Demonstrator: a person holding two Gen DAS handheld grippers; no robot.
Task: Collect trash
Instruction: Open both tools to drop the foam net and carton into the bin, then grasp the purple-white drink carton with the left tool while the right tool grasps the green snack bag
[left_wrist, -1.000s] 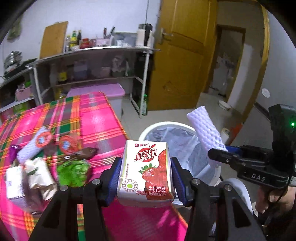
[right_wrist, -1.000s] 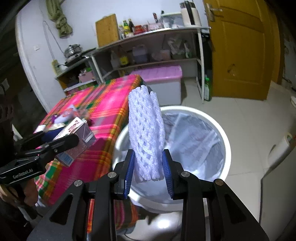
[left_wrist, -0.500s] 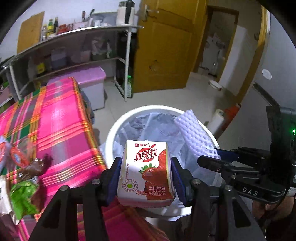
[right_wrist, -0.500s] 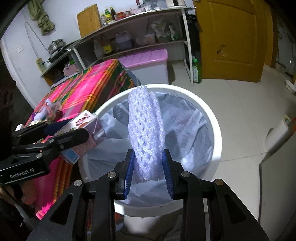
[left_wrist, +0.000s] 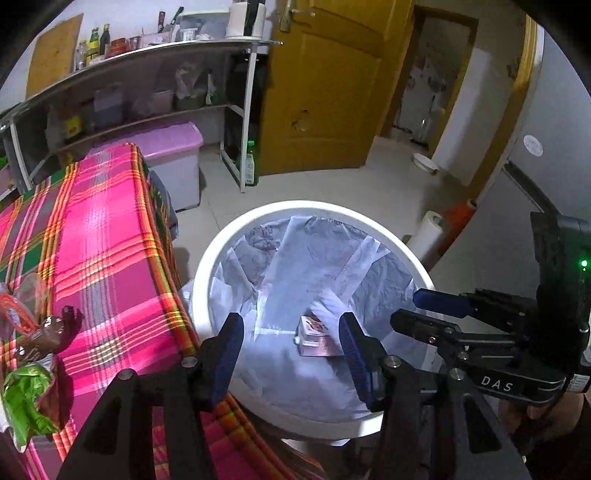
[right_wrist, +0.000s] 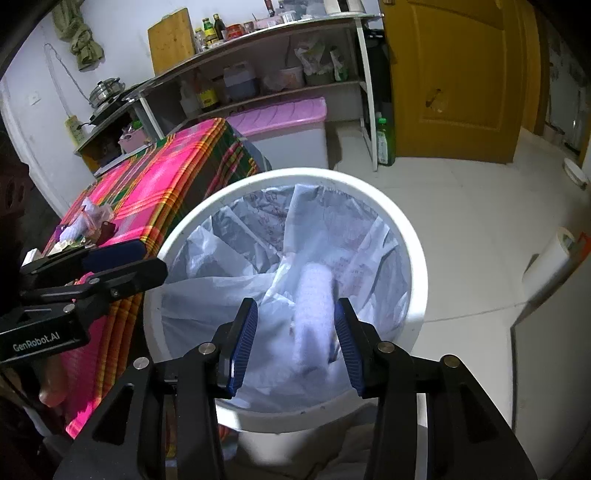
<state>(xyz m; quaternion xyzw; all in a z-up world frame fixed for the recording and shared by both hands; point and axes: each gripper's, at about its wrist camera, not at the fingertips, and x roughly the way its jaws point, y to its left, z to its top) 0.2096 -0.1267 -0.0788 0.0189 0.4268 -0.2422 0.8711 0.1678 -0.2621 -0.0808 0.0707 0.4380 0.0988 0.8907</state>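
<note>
Both tools gape over the bin (left_wrist: 207, 266): "GenRobot.AI" left (left_wrist: 290, 341), "DAS" right (right_wrist: 293, 334) still widening.

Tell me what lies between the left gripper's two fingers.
Nothing is held there. In the left wrist view, the open left gripper frames the milk carton, which lies below in the bin liner.

Below both sets of fingertips (right_wrist: 341, 306) the lined bin (right_wrist: 413, 236) gapes wide, its mouth unblocked (a carton (left_wrist: 314, 334) and foam sleeve (right_wrist: 314, 302) lie deep inside); left of them the plaid-covered table (left_wrist: 110, 266) crowds its rim.
</note>
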